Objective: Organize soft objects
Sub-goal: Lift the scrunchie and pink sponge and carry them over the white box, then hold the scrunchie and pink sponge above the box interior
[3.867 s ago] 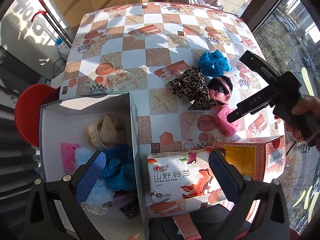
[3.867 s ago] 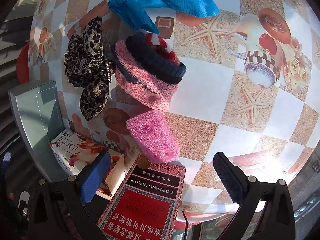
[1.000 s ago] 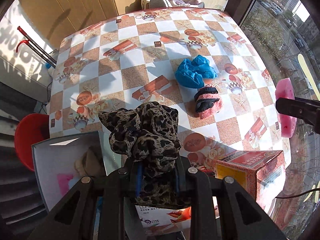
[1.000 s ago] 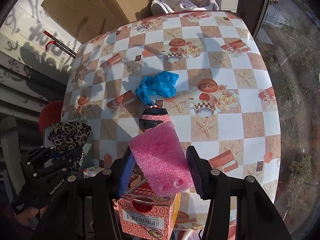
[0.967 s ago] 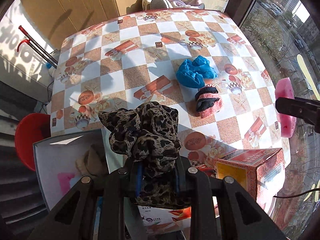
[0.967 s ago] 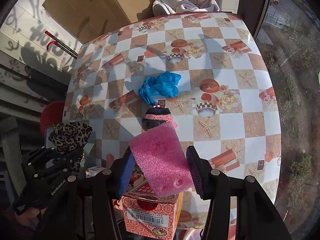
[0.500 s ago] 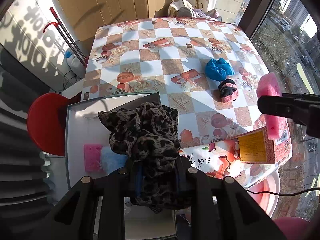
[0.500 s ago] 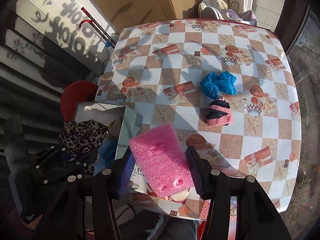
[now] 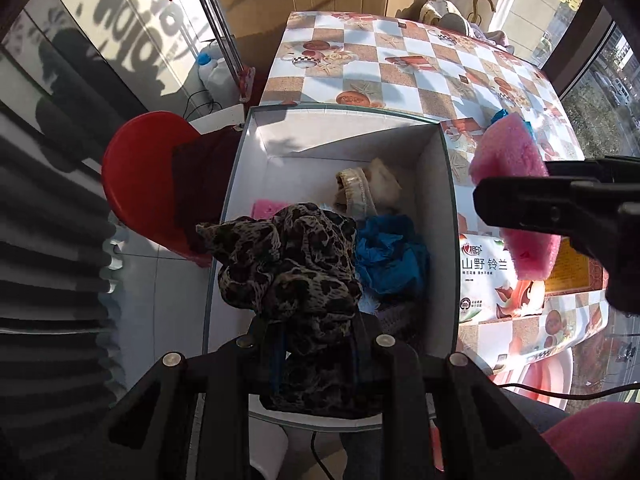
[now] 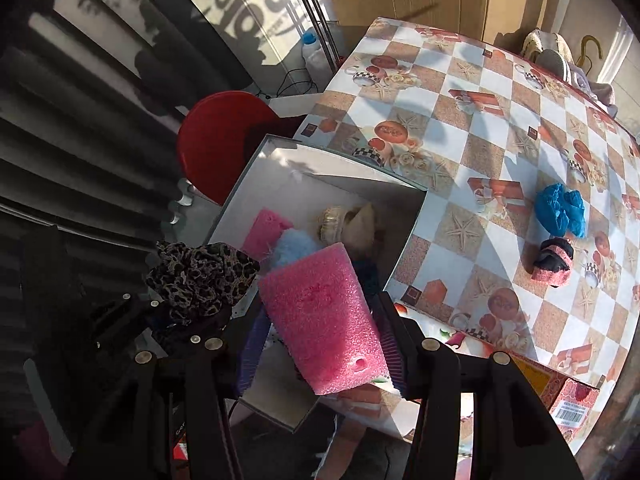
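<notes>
Pink foam block (image 10: 324,320) — clamped in right hand-held gripper (image 10: 320,344) — above box (image 10: 404,236).

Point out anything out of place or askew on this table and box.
Two soft things still lie loose on the table, not in the white box: a crumpled blue glove and beside it a rolled pink and black sock. The box overhangs the table's edge. Nothing looks spilled or damaged.

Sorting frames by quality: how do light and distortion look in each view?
Left wrist: hard sunlight and sharp shadows inside the white box, straight edges bowed by fisheye, no blur. Right wrist: sunlit tablecloth, dark left side, pink foam block sharp.
</notes>
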### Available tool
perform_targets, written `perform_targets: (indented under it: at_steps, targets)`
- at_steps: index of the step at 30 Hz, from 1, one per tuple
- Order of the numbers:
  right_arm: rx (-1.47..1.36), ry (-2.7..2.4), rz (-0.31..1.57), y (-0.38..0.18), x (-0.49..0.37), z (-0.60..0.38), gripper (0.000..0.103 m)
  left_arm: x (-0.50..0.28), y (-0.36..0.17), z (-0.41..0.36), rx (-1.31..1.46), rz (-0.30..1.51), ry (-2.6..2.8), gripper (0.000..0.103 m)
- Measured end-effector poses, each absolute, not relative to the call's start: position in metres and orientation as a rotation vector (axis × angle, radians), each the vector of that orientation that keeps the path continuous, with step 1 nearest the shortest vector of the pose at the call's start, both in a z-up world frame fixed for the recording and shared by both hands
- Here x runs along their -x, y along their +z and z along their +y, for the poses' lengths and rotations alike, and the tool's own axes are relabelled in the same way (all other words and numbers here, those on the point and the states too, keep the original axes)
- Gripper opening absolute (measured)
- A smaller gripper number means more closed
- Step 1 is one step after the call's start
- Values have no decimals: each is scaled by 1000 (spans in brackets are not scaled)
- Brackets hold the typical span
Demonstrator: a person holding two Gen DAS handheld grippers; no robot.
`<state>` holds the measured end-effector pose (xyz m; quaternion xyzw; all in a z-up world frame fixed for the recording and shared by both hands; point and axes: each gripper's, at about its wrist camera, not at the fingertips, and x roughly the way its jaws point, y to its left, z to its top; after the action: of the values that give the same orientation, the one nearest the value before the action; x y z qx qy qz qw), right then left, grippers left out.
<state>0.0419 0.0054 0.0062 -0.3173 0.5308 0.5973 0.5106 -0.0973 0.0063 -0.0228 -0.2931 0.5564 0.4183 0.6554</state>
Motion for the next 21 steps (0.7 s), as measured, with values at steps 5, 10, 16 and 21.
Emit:
perform_targets:
  at_steps: [5, 10, 16, 21]
  targets:
    - [827, 1454, 1292, -4, -23, 4, 54, 111, -28, 3, 697, 1264, 969, 26]
    - [843, 1448, 1301, -9, -19, 6, 54, 116, -30, 3, 709, 1260, 978, 26]
    - [846, 1437, 1304, -11, -18, 8, 54, 115, -33, 4, 712, 1265, 969, 26]
    - [841, 1427, 1311, -12, -20, 8, 54, 113, -34, 5, 708, 1271, 964, 26]
